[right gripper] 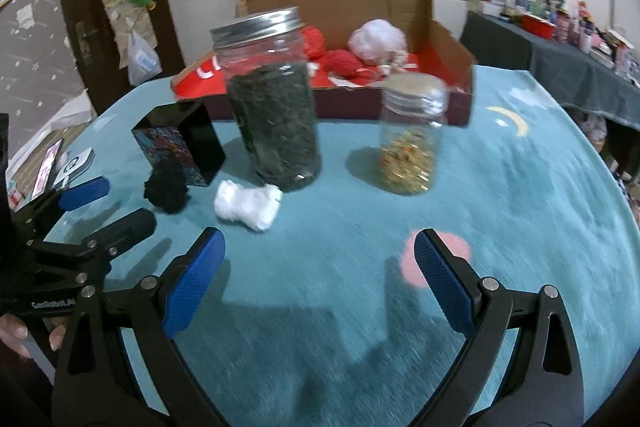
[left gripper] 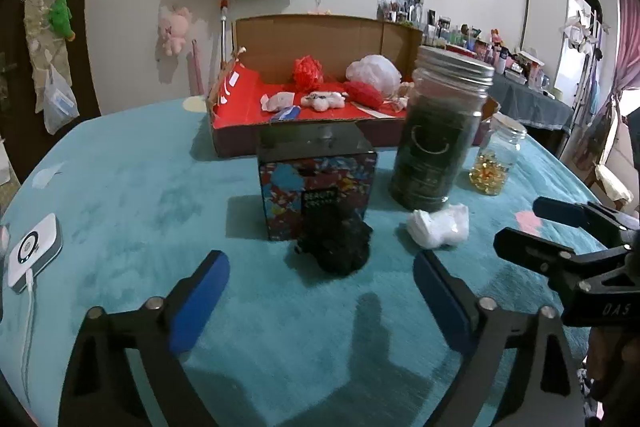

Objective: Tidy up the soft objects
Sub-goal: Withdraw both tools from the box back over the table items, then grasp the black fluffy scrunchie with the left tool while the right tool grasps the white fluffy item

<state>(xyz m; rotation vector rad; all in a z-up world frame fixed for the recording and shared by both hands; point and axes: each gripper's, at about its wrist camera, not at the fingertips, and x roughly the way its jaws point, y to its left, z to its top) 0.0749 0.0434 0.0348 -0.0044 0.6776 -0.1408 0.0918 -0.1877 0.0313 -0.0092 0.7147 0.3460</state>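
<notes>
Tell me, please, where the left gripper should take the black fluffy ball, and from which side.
Grip the black fluffy ball across its round middle, one finger on each side. Come from the front, toward the colorful box: the ball lies against that box, so its back is blocked, while its left, right and near sides look free. The left gripper is open and already faces it.

Worktop [left gripper: 120, 195]: open cardboard box [left gripper: 304, 27] at the back, soft items [left gripper: 320, 100] lying in it. Before the box, left to right: small box [left gripper: 318, 187], tall jar [left gripper: 440, 131], short jar [left gripper: 498, 157]. Dark pompom [left gripper: 338, 243] touches the small box's front; crumpled wad [left gripper: 438, 227] lies just before the tall jar.
</notes>
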